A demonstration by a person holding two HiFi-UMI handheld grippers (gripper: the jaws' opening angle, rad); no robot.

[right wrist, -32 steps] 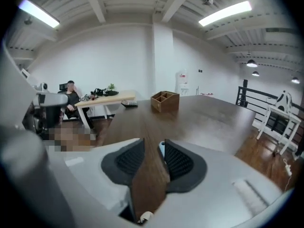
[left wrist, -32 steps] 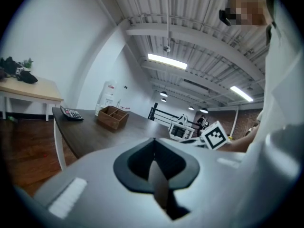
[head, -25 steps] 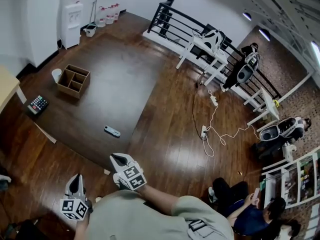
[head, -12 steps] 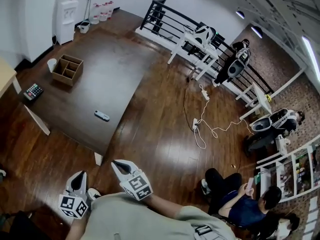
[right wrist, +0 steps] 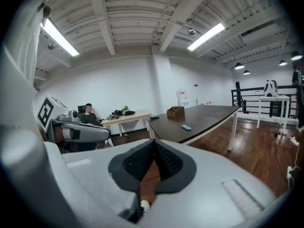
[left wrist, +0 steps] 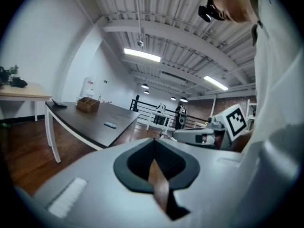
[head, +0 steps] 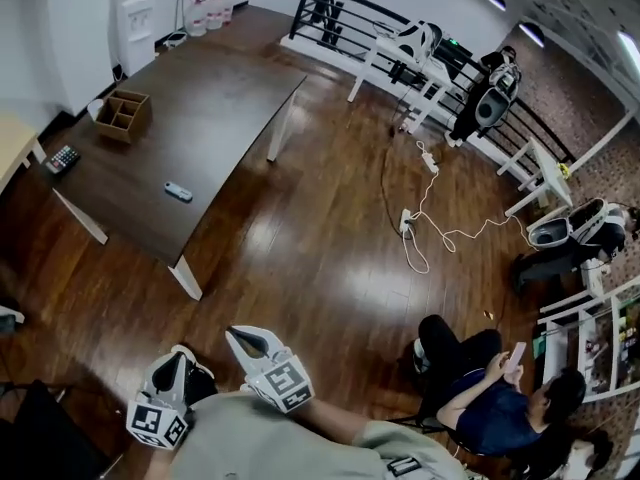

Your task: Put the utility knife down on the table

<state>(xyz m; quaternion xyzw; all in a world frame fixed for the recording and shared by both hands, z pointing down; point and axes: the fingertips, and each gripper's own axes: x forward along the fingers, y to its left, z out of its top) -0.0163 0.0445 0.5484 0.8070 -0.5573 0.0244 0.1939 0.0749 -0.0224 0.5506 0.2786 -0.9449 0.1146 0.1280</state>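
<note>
The utility knife (head: 178, 191) is a small grey-blue thing lying flat on the dark brown table (head: 220, 98), far from both grippers. The left gripper view shows the knife (left wrist: 110, 125) well ahead on the table; in the right gripper view the knife (right wrist: 186, 127) also lies in the distance. My left gripper (head: 174, 361) and right gripper (head: 240, 336) hang close to my body over the wooden floor. Each is shut with nothing between its pads. In their own views the left gripper (left wrist: 153, 147) and the right gripper (right wrist: 154, 146) show jaws closed.
A cardboard divider box (head: 120, 115) and a calculator (head: 62, 158) sit at the table's far end. A person (head: 490, 408) sits at the lower right. A power strip with cable (head: 420, 218) lies on the floor. White tables and a black railing (head: 400, 28) stand behind.
The person and both grippers have backed away from the table. The table and knife now sit farther off at the upper left, with open floor between. Both grippers stay shut.
</note>
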